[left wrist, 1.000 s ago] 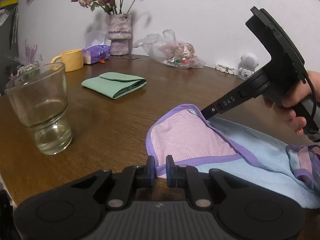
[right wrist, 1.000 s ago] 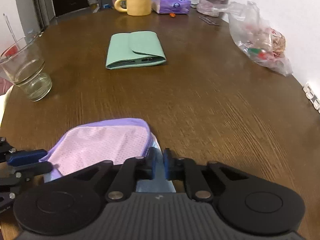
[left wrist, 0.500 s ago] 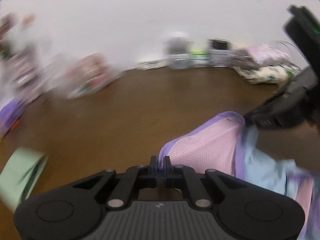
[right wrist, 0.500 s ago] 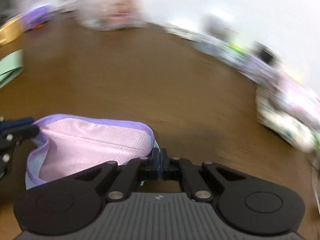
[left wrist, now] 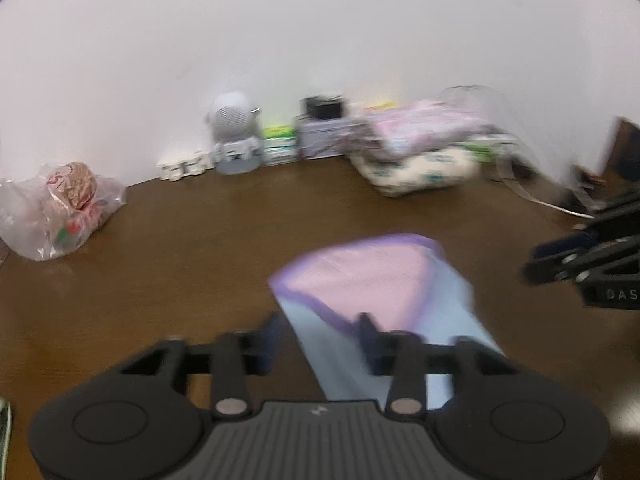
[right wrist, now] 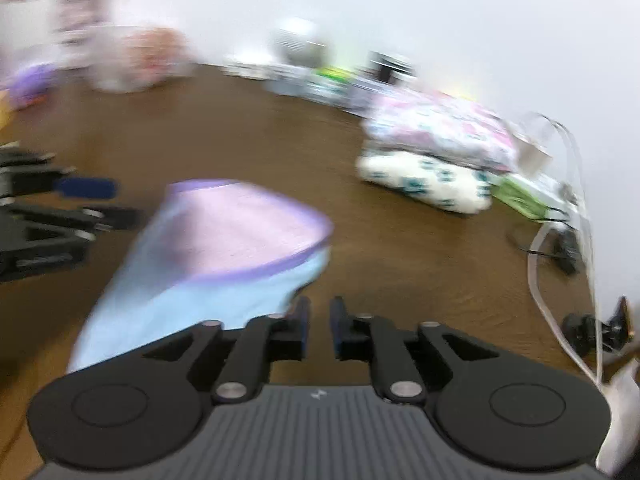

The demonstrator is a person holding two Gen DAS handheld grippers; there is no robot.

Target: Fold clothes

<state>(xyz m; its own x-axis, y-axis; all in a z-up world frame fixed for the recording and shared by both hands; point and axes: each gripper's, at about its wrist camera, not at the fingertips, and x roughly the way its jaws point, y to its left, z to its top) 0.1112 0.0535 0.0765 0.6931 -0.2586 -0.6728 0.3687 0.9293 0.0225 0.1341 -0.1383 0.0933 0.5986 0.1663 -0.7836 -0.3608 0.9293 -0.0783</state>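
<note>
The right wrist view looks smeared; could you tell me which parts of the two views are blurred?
Right wrist view: heavy motion blur on the far clutter and the garment; the right gripper stays fairly crisp. Left wrist view: milder blur; the plastic bag reads clearly, the left gripper fingers are smeared.

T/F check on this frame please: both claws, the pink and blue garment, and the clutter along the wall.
1. The left claw stands open over the garment. True.
2. The right claw is clamped on the garment. False: its pads are apart with nothing between them, and the cloth lies beside it.
3. The garment's pink panel faces up. True.
4. The folded fabric stack sits on the garment. False: it is apart, near the wall.
</note>
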